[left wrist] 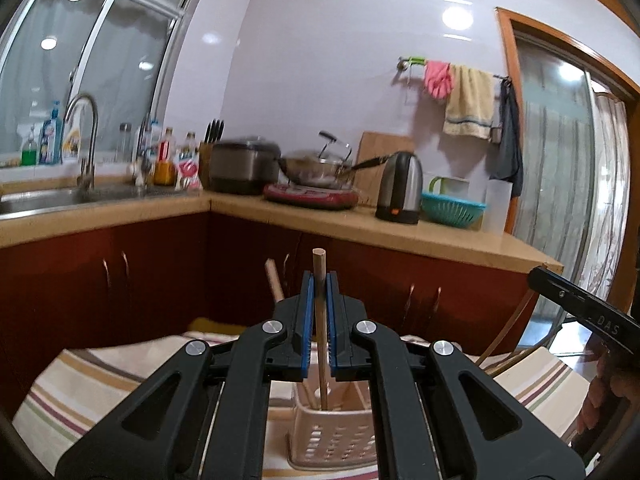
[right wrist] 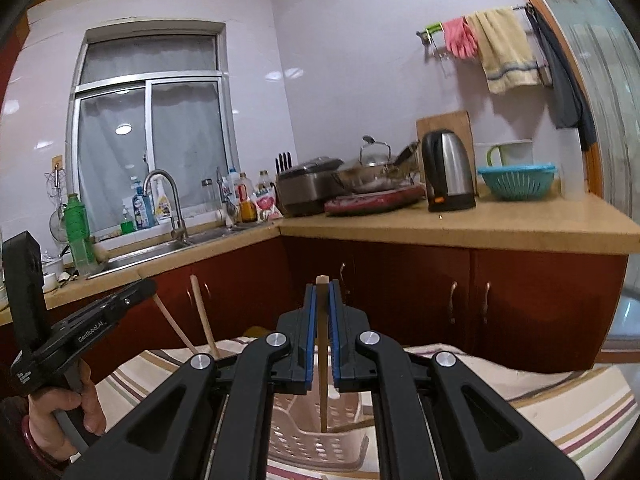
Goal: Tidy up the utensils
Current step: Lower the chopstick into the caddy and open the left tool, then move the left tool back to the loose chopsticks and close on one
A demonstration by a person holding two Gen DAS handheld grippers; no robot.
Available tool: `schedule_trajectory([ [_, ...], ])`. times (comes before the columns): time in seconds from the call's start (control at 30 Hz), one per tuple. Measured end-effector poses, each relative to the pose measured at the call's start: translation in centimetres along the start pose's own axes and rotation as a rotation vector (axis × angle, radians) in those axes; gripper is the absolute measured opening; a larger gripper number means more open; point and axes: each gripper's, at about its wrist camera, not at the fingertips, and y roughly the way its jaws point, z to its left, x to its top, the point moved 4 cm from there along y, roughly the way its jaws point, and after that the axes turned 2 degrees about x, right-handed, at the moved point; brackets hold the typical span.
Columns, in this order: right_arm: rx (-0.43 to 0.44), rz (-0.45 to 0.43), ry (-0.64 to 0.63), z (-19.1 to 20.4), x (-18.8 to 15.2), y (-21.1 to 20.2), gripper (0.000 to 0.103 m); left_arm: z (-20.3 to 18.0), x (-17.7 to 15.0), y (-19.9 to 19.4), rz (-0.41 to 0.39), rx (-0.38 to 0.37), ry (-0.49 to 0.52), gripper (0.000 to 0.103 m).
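My left gripper (left wrist: 319, 280) is shut on a light wooden chopstick (left wrist: 320, 320), held upright with its lower end inside a pink perforated utensil basket (left wrist: 332, 436). Another wooden handle (left wrist: 274, 280) stands just left of it. My right gripper (right wrist: 322, 288) is shut on a darker wooden chopstick (right wrist: 323, 380), also upright, its tip down in the same basket (right wrist: 316, 444). The left gripper's body shows in the right wrist view (right wrist: 80, 332), with two wooden sticks (right wrist: 202, 312) beside it. The right gripper's body shows at the right edge of the left wrist view (left wrist: 584, 304).
The basket stands on a striped tablecloth (left wrist: 100, 384). Behind is an L-shaped counter (right wrist: 460, 228) over red cabinets, with a sink and tap (right wrist: 168, 208), rice cooker, wok on a red cooktop, kettle (right wrist: 448, 172) and teal colander (right wrist: 518, 182).
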Motion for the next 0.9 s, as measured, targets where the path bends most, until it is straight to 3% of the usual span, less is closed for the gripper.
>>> schedule_trajectory([
  [0.07, -0.001, 0.017, 0.011, -0.3, -0.5, 0.3, 0.007, 0.4, -0.3, 0.1, 0.005, 0.009, -0.012, 0.018],
  [0.13, -0.001, 0.03, 0.019, -0.5, -0.8, 0.4, 0.007, 0.7, -0.5, 0.0, 0.003, 0.022, -0.021, 0.047],
  [0.2, -0.006, 0.027, 0.022, -0.6, -0.9, 0.2, 0.012, 0.9, -0.6, -0.3, 0.004, 0.022, -0.027, 0.054],
  [0.27, -0.008, 0.024, 0.027, -0.6, -0.8, -0.3, 0.03, 0.8, -0.7, -0.7, 0.01, 0.024, -0.019, 0.061],
  [0.33, -0.017, 0.018, 0.022, -0.5, -0.7, -0.7, 0.038, 0.7, -0.8, -1.4, 0.01, 0.028, -0.012, 0.068],
  [0.6, -0.078, -0.008, -0.03, 0.3, -0.6, -5.0, 0.06, -0.7, -1.9, -5.3, 0.02, 0.038, 0.044, 0.08],
  [0.9, -0.105, 0.035, -0.029, 0.3, -3.0, -9.3, 0.061, -2.0, -5.0, -9.5, 0.079, 0.029, 0.057, 0.081],
])
